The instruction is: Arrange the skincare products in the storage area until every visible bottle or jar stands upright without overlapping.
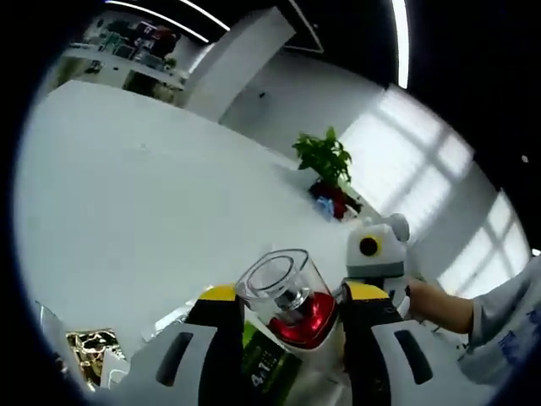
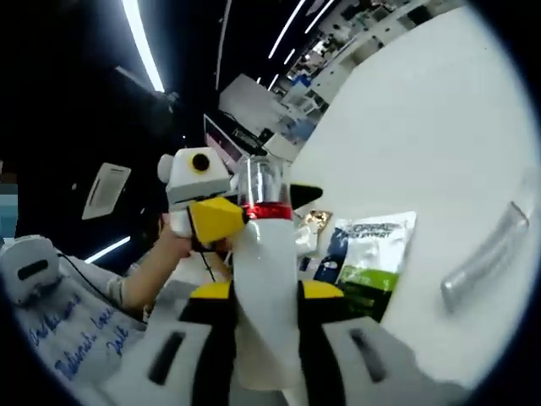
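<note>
Flanking bottle point(image 2: 266, 279): pouch point(image 2: 372, 254), clear tube point(image 2: 489, 258).

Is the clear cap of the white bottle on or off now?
On: the clear cap sits atop the white bottle, above its red band.

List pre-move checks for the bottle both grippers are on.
1. Right gripper clamped on bottle: ok.
2. Left gripper flanking cap: ok; firm contact: cannot tell.
3. Cap seated on bottle: ok.
4. Bottle standing on table: cannot tell, base hidden.
5. Set-down spot clear of pouch and tube: cannot tell.
</note>
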Motion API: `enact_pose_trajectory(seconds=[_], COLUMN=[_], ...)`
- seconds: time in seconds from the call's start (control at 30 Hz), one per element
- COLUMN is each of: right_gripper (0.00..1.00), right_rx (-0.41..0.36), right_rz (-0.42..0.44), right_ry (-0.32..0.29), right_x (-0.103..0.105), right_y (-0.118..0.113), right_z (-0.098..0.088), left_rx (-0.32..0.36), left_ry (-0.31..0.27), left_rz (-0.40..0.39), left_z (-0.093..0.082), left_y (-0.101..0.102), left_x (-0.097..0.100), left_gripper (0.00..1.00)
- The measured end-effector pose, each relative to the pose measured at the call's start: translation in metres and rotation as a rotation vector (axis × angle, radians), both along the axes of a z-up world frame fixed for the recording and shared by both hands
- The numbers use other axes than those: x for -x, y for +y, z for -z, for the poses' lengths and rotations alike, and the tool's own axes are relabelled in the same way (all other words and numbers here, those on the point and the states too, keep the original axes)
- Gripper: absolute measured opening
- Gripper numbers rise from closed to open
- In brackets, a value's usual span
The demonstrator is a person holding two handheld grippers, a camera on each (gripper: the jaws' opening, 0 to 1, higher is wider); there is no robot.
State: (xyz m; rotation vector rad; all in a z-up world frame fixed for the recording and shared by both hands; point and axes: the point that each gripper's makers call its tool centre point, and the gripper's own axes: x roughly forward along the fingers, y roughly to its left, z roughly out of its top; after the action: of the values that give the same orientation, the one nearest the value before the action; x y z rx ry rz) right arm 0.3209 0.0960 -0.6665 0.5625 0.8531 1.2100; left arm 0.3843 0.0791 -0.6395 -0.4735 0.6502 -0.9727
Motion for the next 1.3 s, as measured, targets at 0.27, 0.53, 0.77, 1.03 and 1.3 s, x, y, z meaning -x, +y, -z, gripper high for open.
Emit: enact_pose_trajectory(seconds=[0.27,0.53,0.77,1.03,1.3], right_gripper=[0.27,0.27,0.27,0.27,0.27], right_rx=[0.088,0.151,0.187,0.229,0.267], right_rz=[-0.068,-0.12,-0.146,-0.15,-0.153], right_ry=[-0.007,-0.051,-0.084,-0.175,-0.251], right_x=[0.017,0.022,0.018,0.005,-0.014], right_y=[0.007,0.017,0.017,0.014,0.015], right_z=[0.022,0.033,0.038,0.035,0.032], left_rx=[-0.081,-0.09,-0.098,-0.103,-0.128], left_ry=[0.008,0.002,-0.01,-0.075,-0.156], left_rz=[0.063,0.072,0.074,0.07,0.052], left_z=[0.012,0.012,0.011,0.0,-0.007], left_y=[-0.007,-0.013,-0.013,-0.013,-0.011], left_x=[0.018,0.019,0.016,0.008,-0.004], left_gripper=[0.4,0.34,0.33,0.32,0.32])
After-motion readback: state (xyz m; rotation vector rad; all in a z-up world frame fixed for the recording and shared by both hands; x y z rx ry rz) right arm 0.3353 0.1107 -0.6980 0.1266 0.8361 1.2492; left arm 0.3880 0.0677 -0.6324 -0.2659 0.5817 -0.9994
